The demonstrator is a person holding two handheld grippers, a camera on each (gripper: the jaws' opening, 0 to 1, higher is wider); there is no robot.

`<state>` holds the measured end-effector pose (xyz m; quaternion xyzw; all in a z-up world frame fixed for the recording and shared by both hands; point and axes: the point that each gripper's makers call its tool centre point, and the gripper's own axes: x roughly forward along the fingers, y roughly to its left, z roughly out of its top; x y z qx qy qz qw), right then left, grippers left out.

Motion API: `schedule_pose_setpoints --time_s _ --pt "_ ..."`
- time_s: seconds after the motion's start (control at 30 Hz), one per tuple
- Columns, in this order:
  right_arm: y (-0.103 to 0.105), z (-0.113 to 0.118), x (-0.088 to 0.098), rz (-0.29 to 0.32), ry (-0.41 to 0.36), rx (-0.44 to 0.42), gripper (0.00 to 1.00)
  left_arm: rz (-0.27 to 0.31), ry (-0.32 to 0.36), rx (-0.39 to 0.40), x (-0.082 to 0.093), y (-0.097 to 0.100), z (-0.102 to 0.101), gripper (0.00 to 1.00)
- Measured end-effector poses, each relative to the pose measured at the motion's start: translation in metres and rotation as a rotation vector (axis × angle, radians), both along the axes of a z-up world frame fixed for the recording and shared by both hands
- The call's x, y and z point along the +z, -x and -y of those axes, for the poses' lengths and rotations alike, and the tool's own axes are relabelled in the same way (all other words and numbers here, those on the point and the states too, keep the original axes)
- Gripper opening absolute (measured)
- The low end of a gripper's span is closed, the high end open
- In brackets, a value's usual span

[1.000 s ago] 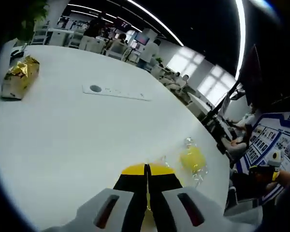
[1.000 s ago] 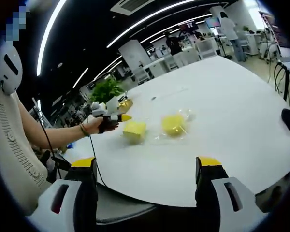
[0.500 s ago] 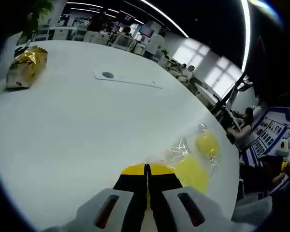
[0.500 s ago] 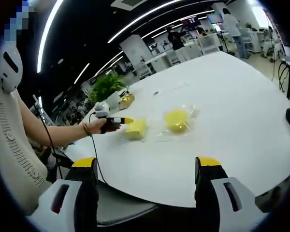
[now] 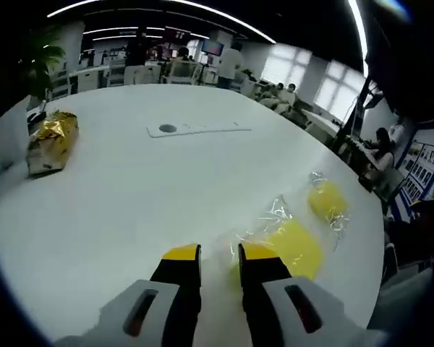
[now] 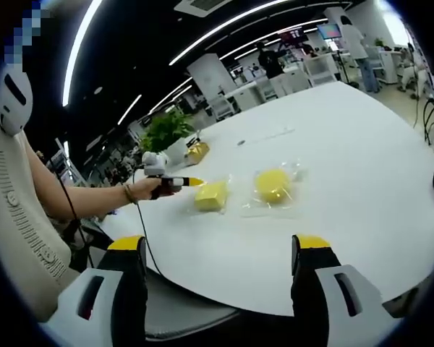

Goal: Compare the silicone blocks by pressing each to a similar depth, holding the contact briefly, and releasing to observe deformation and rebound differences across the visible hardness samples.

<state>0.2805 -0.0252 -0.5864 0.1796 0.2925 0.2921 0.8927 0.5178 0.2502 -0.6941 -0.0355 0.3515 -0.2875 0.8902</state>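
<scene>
— Fingers of the left gripper [image 5: 218, 254] sit a little apart, holding nothing. Where is it?

— Just beside the square yellow block [image 5: 293, 246] in its clear wrap [image 5: 267, 217], low over the white table [image 5: 130, 195]. A gold packet [image 5: 52, 137] lies far to the left.

— And the round yellow block [image 6: 273, 184]?

— It lies right of the square one, a bit apart.

— What about the right gripper [image 6: 220, 249]?

— Its jaws gape wide, empty, well back from both blocks.
</scene>
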Motion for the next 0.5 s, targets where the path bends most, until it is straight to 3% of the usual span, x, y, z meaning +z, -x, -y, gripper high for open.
schedule_pose_setpoints --time_s 0.1,0.27,0.5 --pt "0.000 -0.003 0.004 0.020 -0.008 0.013 0.76 0.014 0.000 0.000 0.011 0.011 -0.002 0.31" --pt "0.001 -0.007 0.014 0.067 -0.026 0.031 0.76 0.048 -0.004 -0.019 0.032 0.045 0.001 0.37" --pt "-0.001 -0.007 0.024 0.131 -0.047 0.035 0.75 0.081 0.049 0.009 0.059 0.093 0.006 0.45"
